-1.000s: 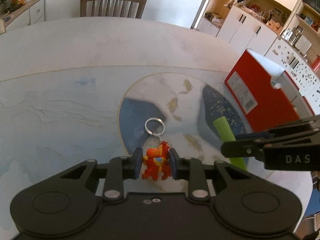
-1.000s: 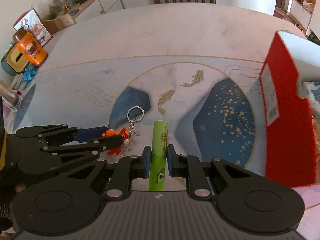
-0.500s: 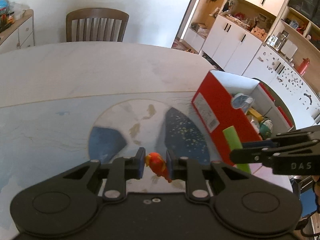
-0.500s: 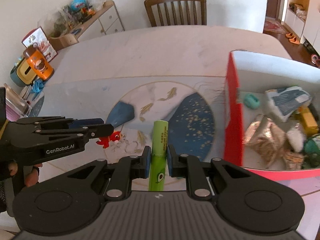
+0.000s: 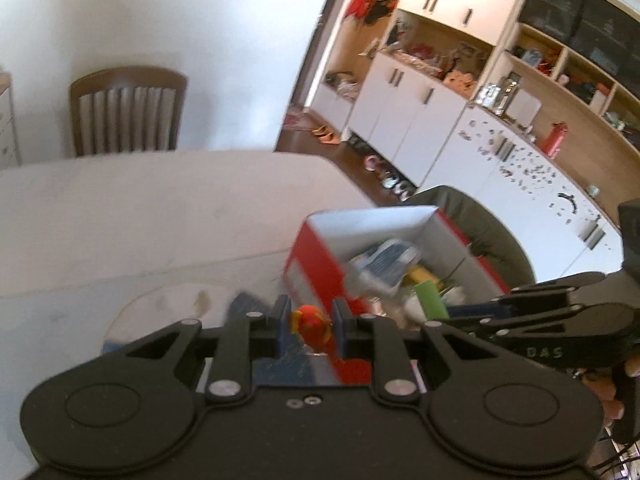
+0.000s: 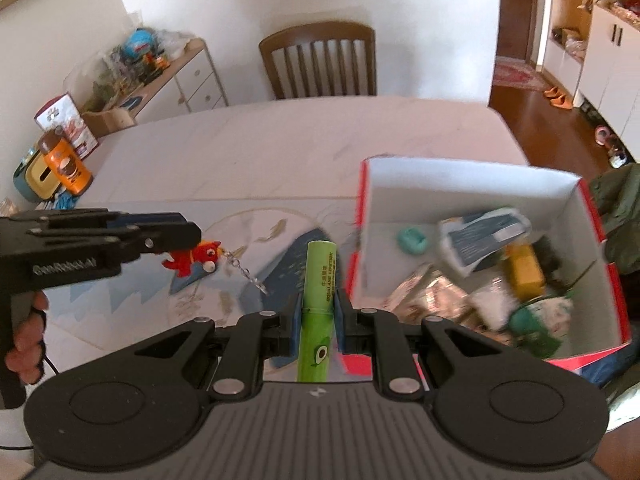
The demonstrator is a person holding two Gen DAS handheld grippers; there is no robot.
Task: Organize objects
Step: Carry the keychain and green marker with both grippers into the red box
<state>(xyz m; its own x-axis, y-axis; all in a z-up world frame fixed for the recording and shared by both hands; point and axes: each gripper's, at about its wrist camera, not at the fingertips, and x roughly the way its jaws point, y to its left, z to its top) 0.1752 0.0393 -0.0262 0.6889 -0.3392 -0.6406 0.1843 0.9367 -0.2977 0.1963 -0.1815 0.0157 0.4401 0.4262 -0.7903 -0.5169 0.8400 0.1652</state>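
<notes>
Left gripper (image 6: pixel 192 240) fingers clamped on red keychain toy (image 6: pixel 194 258), airborne over the table (image 6: pixel 280 140); open tabletop beyond. Right gripper (image 6: pixel 318 320) fingers clamped on green tube (image 6: pixel 318 280), just left of the red box (image 6: pixel 472 172) wall. Versus 0.5 s ago: both lifted higher, nearer the box's open top.

Red-orange fish keychain (image 6: pixel 194 258) aloft, chain dangling; green tube (image 6: pixel 318 300) level, aloft; red box (image 6: pixel 472 184) open, cluttered
</notes>
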